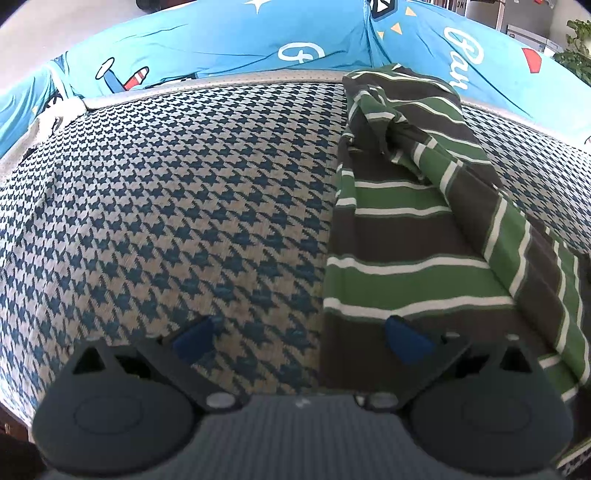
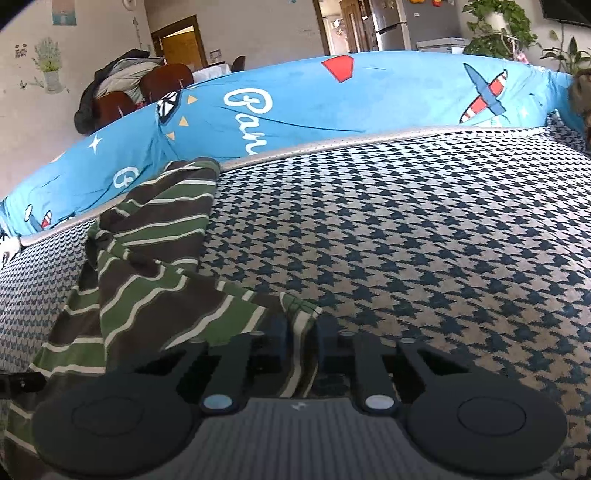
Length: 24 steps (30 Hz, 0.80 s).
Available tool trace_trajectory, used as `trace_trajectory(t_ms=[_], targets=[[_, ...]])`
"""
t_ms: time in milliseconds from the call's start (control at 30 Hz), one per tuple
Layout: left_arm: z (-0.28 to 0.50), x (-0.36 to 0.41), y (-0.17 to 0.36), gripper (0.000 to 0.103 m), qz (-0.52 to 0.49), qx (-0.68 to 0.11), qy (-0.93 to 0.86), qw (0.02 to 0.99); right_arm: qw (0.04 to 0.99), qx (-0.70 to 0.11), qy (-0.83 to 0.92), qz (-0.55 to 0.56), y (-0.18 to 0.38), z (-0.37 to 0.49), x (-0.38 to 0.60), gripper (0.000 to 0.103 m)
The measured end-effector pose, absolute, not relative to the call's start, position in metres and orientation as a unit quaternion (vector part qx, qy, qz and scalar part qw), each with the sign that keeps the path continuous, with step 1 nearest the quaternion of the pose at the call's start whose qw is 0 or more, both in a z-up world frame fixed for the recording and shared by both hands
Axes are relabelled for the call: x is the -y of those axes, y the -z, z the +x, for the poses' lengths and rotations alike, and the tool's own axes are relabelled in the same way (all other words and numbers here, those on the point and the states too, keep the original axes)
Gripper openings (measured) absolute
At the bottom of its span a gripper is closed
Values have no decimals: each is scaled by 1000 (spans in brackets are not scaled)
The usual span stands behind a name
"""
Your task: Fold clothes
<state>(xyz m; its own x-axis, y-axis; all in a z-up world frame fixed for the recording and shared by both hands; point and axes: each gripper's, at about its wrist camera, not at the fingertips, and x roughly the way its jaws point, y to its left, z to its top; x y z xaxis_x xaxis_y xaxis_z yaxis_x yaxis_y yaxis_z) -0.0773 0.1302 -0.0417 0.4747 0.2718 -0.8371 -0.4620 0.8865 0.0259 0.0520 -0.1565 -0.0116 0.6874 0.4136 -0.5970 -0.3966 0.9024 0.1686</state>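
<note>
Where the houndstooth cushion meets the blue printed cover behind it, a green, brown and white striped garment lying in a long, partly folded heap, its far end bunched up against the grey piped seam. Left gripper spread wide just above the cushion, blue pads apart, one over bare houndstooth, the other over the garment's near brown band; nothing pinched. Right gripper pressed together on a corner of the same striped garment, cloth running back between the dark fingers, hem tip poking out just ahead of them. Beyond the cover in the right wrist view, wooden chairs draped with a dark coat, potted plants, a refrigerator.
</note>
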Motion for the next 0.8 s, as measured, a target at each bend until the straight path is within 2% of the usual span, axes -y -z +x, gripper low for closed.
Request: trace_trajectory(t_ms=[133,500,800], targets=[[-79,-131,41,103,-103,-464,-218,853,917,-327,-229,19,8,49,155,11],[-88,-144,33,103,-114,-453,-241,851,897,-285,-337,32,-33,2,131,11],[-109,-164,13,103,-141,-388,-285,865,843,-260,-472,-11,-52,-65,74,10]])
